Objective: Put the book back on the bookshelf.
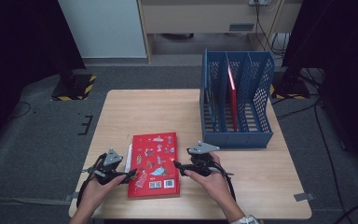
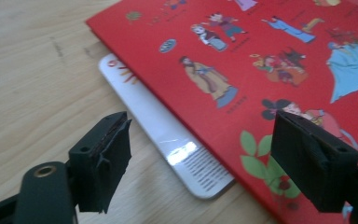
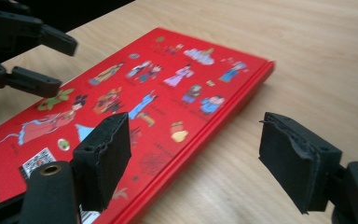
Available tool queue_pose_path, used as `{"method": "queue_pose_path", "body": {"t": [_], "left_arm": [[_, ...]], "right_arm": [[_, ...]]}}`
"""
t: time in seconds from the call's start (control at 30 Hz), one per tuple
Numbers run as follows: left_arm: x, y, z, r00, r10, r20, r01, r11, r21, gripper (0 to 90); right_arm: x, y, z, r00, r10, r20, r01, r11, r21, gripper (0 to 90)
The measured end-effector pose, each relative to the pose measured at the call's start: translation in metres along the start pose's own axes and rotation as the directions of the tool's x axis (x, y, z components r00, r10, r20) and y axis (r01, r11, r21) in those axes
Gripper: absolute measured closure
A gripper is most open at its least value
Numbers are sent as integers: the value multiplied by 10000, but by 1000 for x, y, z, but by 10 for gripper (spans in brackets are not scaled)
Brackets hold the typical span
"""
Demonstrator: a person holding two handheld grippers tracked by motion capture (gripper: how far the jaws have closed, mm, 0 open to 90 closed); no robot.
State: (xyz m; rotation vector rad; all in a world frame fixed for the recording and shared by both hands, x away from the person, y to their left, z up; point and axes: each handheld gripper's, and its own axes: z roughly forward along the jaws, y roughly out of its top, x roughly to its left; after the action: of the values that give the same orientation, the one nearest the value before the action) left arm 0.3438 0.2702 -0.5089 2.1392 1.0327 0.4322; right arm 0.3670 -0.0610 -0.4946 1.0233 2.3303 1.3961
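Your red book [image 1: 154,164] lies flat on the table [image 1: 135,112], on top of a white booklet [image 2: 168,140] that sticks out at its left edge. Your left gripper [image 1: 129,174] and right gripper [image 1: 177,166] flank it, jaws apart, gripping nothing. The blue rack [image 1: 237,100] stands behind, well apart.

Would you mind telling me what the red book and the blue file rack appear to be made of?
Red book: apparently a board hardcover, satin printed cover, thick squared edge. Blue file rack: probably moulded plastic, matte, with perforated grid walls.
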Motion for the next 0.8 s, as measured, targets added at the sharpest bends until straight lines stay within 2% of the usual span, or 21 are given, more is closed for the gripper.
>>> {"method": "queue_pose_path", "body": {"t": [0.1, 0.2, 0.37, 0.47, 0.63, 0.8], "left_arm": [[-4, 2, 5, 9995, -22, 322, 21, 10000, 26, 213], [-6, 3, 7, 9990, -103, 431, 102, 9999, 27, 206], [-6, 2, 11, 9963, -416, 758, 413, 9991, 49, 170], [-6, 1, 14, 9912, -745, 1091, 740, 9972, 82, 169], [-5, 2, 15, 9908, -660, 1181, 655, 9978, 81, 146], [-7, 4, 20, 9864, -535, 1556, 555, 9984, -83, 149]], "right_arm": [[3, -3, 5, 9999, -9, -151, 11, 9999, 163, 235], [6, -6, 9, 9994, 31, -341, -21, 9995, 302, 221], [10, -10, 16, 9979, 87, -643, -45, 9979, 650, 196], [12, -13, 19, 9971, 191, -738, -128, 9963, 847, 186], [13, -18, 24, 9962, 197, -843, -94, 9926, 1214, 168], [13, -21, 27, 9950, 337, -941, -205, 9902, 1380, 164]]}}
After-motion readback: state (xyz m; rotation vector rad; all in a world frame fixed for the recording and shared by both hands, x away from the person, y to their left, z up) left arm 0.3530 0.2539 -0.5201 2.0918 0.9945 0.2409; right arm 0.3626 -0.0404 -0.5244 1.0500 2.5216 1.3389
